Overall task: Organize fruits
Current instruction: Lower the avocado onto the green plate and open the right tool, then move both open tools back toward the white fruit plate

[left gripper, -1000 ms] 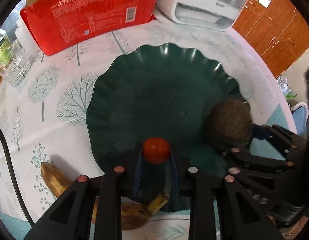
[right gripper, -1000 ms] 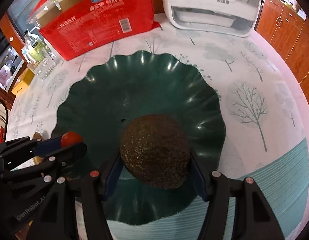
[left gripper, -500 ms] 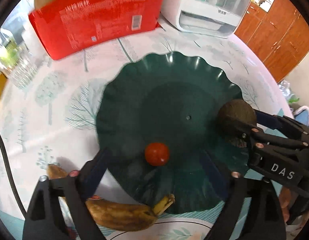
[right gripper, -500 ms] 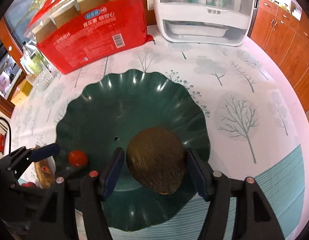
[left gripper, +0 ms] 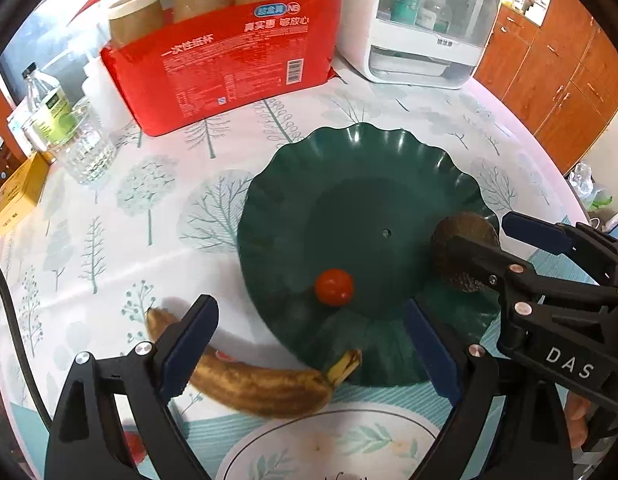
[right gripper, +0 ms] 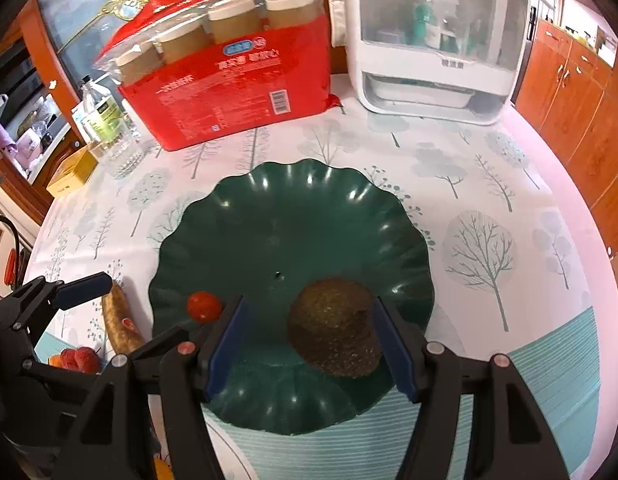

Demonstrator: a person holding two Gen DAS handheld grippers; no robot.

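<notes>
A dark green scalloped plate (left gripper: 361,168) (right gripper: 293,208) sits on the tree-print tablecloth. A small red tomato (left gripper: 333,286) (right gripper: 204,306) lies on its near left part. A brown rough avocado (right gripper: 337,326) (left gripper: 465,248) lies on its near right part. My left gripper (left gripper: 309,344) is open and empty, pulled back above the plate's near rim. My right gripper (right gripper: 309,344) is open; the avocado rests between its fingers, near the right one. A brown overripe banana (left gripper: 253,384) (right gripper: 119,320) lies on the cloth beside the plate's near left rim.
A red pack of paper cups (left gripper: 229,64) and a white appliance (left gripper: 425,28) stand behind the plate. A glass (left gripper: 83,148), a bottle (left gripper: 49,108) and a yellow box (left gripper: 17,196) stand far left. A white patterned plate (left gripper: 329,444) lies nearest. Small red fruits (right gripper: 79,358) lie near left.
My left gripper opened and let the tomato go onto the plate, then drew back. My right gripper opened around the avocado, which now rests on the plate, and drew back.
</notes>
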